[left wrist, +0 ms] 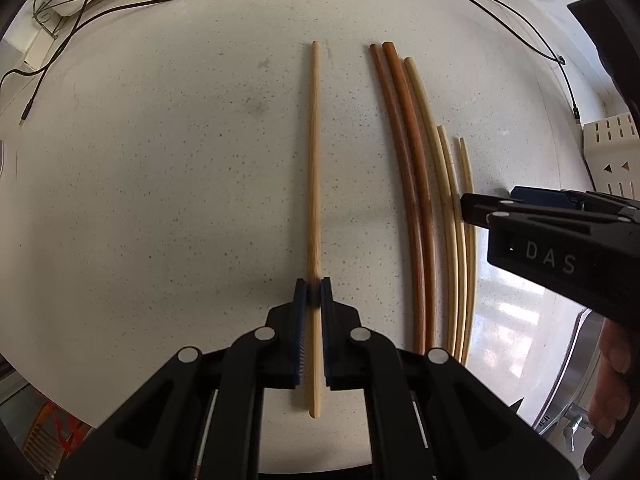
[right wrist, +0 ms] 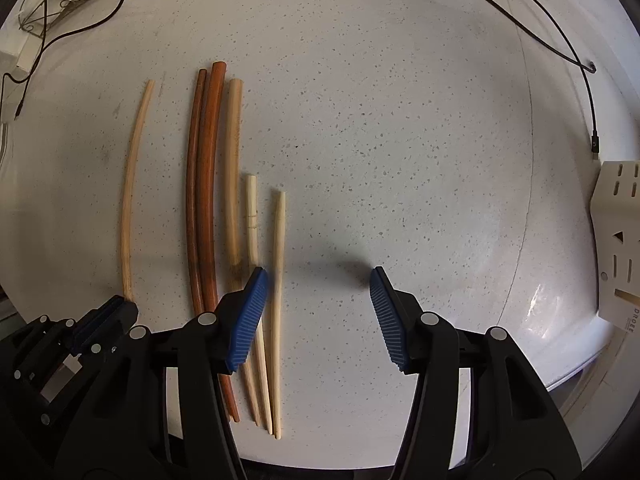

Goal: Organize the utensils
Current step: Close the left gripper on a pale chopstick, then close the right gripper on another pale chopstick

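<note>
Lying apart from the rest, one pale chopstick (left wrist: 315, 208) sits on the speckled tabletop (left wrist: 160, 200), pinched by the left tool (left wrist: 314, 292); the other chopsticks (right wrist: 224, 240), two reddish-brown and three pale, lie side by side just right of it; right tool (right wrist: 318, 284) hovers over them, jaws spread, gripping nothing; black cables (right wrist: 560, 48) trail along the far edge.

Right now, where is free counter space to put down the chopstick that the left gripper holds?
Bare counter lies right of the chopstick row, up to the slotted holder. Also free: left of the held chopstick. Crowded: around the row, where the right gripper hovers.
</note>
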